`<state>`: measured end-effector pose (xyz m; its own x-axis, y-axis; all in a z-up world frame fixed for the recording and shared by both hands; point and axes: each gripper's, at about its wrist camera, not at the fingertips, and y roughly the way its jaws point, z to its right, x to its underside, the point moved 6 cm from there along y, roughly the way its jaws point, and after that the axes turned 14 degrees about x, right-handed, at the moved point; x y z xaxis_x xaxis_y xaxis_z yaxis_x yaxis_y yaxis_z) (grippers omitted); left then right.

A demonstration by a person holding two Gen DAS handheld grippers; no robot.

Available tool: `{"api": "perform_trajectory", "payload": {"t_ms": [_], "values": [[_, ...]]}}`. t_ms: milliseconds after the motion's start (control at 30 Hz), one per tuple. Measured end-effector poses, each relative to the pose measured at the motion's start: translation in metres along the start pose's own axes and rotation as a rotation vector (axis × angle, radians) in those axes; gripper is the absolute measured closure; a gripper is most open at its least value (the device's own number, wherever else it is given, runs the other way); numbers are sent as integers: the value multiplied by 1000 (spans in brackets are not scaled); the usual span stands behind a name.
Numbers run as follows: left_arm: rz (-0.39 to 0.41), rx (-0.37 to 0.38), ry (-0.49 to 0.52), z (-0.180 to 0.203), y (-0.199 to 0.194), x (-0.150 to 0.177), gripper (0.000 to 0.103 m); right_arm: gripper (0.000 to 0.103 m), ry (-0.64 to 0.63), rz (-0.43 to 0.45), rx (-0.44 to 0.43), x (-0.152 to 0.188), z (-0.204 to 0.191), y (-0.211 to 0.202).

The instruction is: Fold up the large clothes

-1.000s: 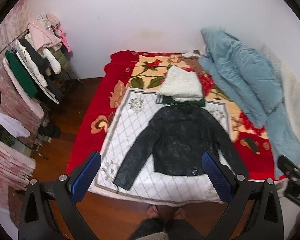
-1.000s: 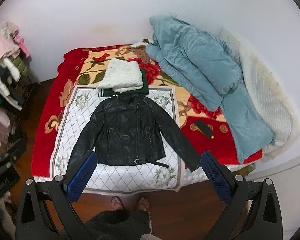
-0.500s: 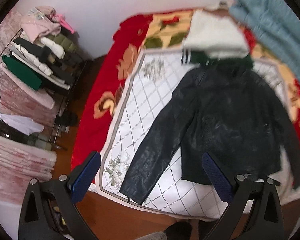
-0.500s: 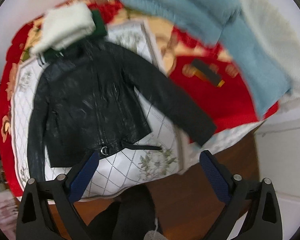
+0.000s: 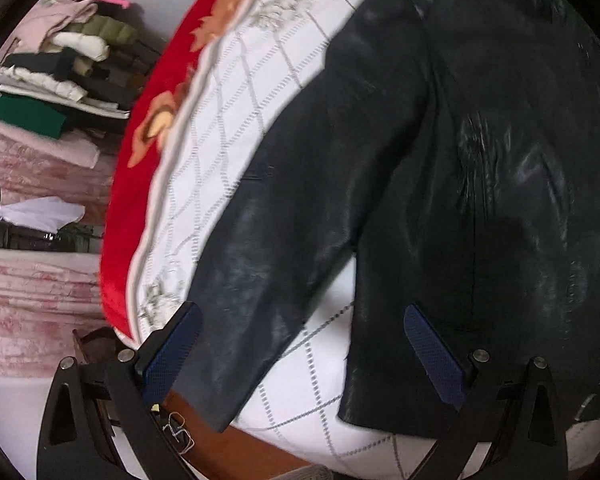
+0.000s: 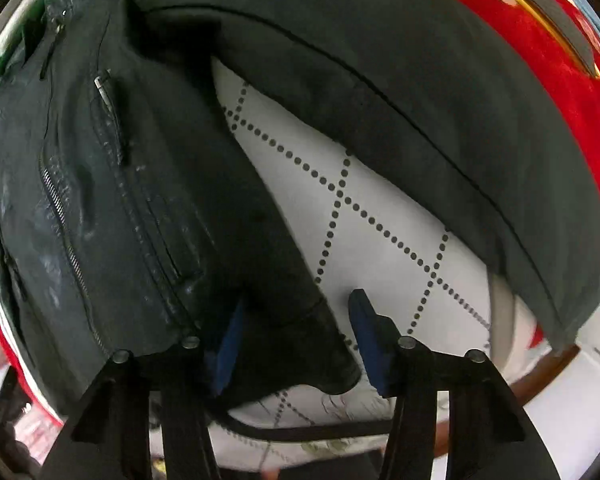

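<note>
Fingers (image 6: 296, 336) closing around jacket (image 6: 140, 184) hem, pointing down.

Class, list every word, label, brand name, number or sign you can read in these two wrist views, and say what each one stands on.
None: no readable text shows in either view.
The black jacket shows only zips and seams, no label.
The dark flat object on the red blanket bears no legible marking.
The stacked clothes are too blurred to show tags.

Glossy black leather jacket (image 5: 440, 152), quilted cloth bedspread (image 5: 228, 128)
</note>
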<state>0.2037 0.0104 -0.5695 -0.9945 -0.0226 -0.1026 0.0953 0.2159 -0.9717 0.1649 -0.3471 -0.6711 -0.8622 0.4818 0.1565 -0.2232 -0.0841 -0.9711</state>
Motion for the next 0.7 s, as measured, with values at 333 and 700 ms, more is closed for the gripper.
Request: {"api": "perform_trajectory", "payload": {"t_ms": [333,700], "values": [[16,-8,186,39,-12,-1,0,86,62,-79,-170,50,-7,0],[85,159,237,178,-21,-43,0,31,929,13,-520,38,172,33]]}}
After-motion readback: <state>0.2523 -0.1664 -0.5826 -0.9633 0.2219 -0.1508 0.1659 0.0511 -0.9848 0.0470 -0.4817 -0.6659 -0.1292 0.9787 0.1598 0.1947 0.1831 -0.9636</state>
